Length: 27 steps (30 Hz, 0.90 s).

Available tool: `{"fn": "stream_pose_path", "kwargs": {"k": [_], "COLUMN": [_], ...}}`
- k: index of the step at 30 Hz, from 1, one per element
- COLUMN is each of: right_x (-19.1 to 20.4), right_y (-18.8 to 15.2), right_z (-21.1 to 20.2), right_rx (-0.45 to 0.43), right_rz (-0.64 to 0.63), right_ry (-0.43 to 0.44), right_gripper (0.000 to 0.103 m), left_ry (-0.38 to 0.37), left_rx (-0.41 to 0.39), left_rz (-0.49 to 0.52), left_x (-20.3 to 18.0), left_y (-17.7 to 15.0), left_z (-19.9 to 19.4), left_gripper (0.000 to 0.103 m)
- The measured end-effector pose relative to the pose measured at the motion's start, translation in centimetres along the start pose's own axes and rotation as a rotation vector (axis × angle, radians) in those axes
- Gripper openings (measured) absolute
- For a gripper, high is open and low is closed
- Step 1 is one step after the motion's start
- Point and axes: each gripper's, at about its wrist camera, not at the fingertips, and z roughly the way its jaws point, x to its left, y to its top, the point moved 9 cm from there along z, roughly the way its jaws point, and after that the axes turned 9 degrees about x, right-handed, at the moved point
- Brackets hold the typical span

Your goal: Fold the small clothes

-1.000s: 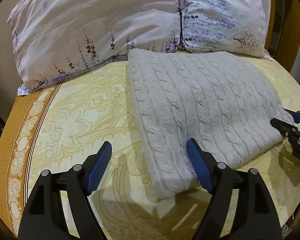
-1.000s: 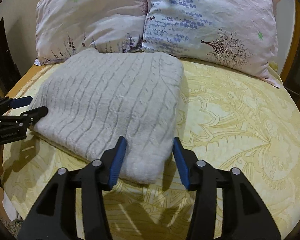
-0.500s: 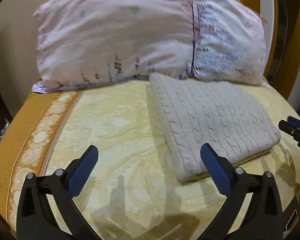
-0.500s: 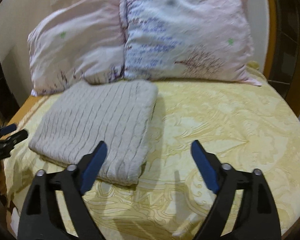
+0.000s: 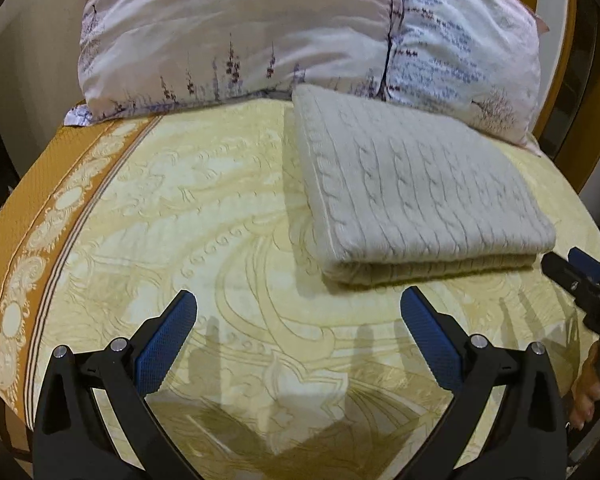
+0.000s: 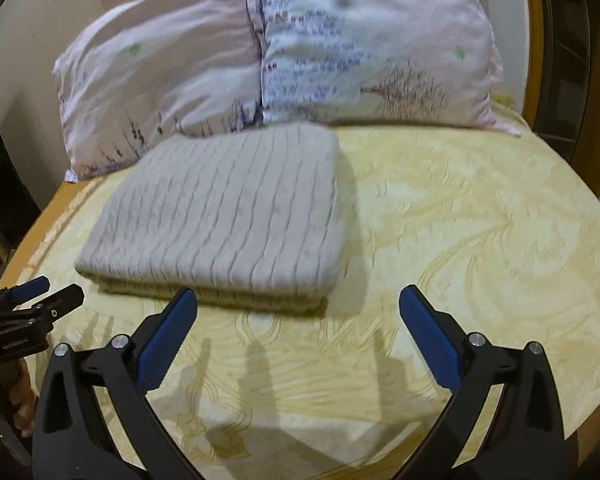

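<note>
Bedspread [image 5: 148, 216], yellow and patterned, fills the left of the scene. Above it the left gripper [image 5: 299, 338] hangs released, jaws spread wide with nothing between them; they have just been opening. Ahead of it and a little to its right lies the folded cable-knit sweater [image 5: 416, 200], a flat rectangle whose long axis runs away from the grippers toward the floral pillows [image 5: 260, 28], far edge just beside them. Right of the sweater's near corner, the right gripper [image 6: 298, 334] also stands released and empty, having just opened. Both sit near the sweater's front folded edge, neither touching; the fold looks complete.
</note>
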Motion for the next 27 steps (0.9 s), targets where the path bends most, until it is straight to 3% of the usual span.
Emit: {"fn": "stream_pose_path", "kwargs": {"k": [14, 27], "right_x": [0.5, 0.5], "right_y": [-1.4, -1.5], "right_z": [2.2, 3.1], "right_rx": [0.084, 0.133], "right_rz": [-0.021, -0.021], "right_ry": [-0.104, -0.128], "right_gripper": [0.101, 0.101], "left_ry": [0.068, 0.071], "left_rx": [0.099, 0.109], "left_rz": [0.029, 0.021], "left_x": [-1.4, -1.4], "left_y": [-1.4, -1.1], "left_z": [2.2, 2.5], "left_gripper": [0.102, 0.102]}}
